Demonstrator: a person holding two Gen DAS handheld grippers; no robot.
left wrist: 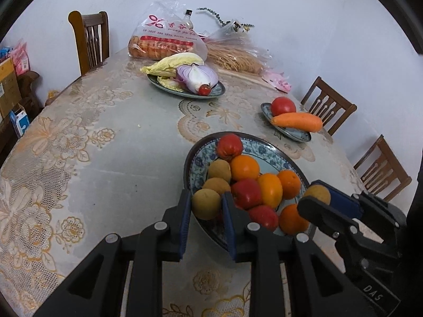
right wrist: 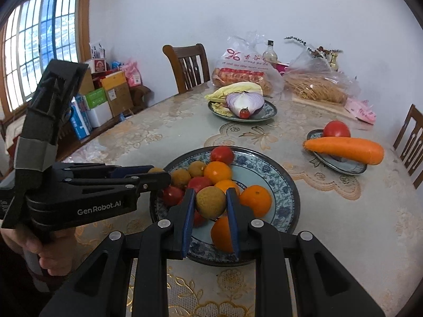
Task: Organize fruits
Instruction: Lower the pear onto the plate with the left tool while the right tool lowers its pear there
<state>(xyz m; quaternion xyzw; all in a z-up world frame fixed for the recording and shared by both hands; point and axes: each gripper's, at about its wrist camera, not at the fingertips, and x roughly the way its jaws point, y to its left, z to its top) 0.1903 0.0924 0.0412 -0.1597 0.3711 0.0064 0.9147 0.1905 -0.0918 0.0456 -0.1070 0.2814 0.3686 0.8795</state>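
Dining table under a lace-patterned cloth with floral motifs. Near edge: large blue-patterned plate heaped with fruit. Right of centre: small plate bearing a tomato and a carrot. Farther back: oval plate with cabbage leaves, half a red onion and a small tomato. Far edge, near the wall: printed plastic bag of bread (red lettering), a clear bottle, a bag of dry noodles, pink packets.

White wall, barred window, wooden chair
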